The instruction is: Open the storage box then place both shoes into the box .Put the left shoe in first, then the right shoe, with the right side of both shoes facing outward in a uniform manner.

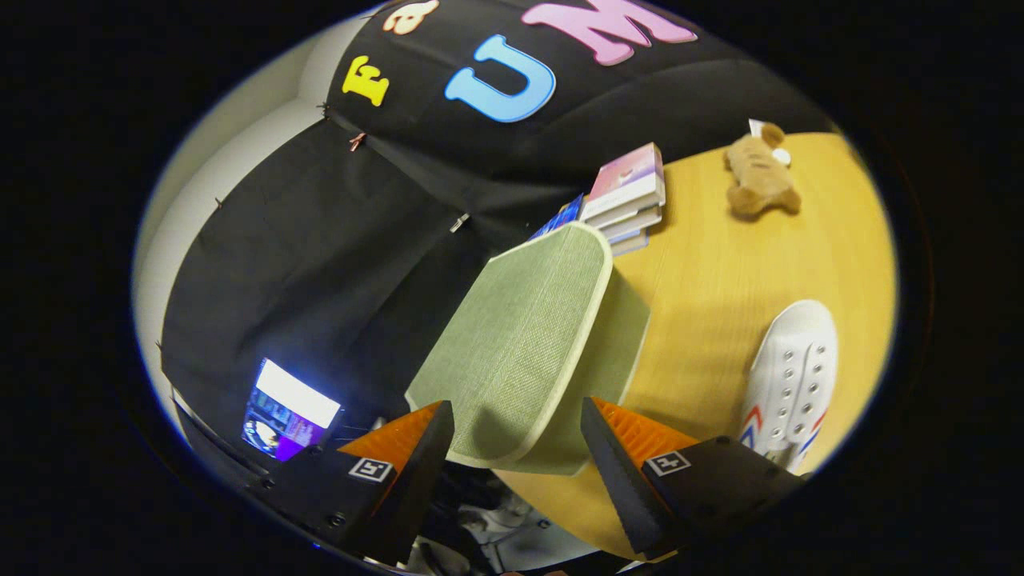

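Gripper (518,436) fingers stand spread apart, with the near edge of the green fabric lid (520,344) between them, neither finger visibly pressing on it. That lid belongs to the storage box (620,328) on the wooden table (720,264) and tilts up, its long axis running away from the fingers toward the stack of books (628,196). Opening looks underway; to do it well, swing the lid fully back before letting go. Beside the box lies a white shoe (792,376), lengthwise alongside it; a plush toy (760,176) sits beyond.
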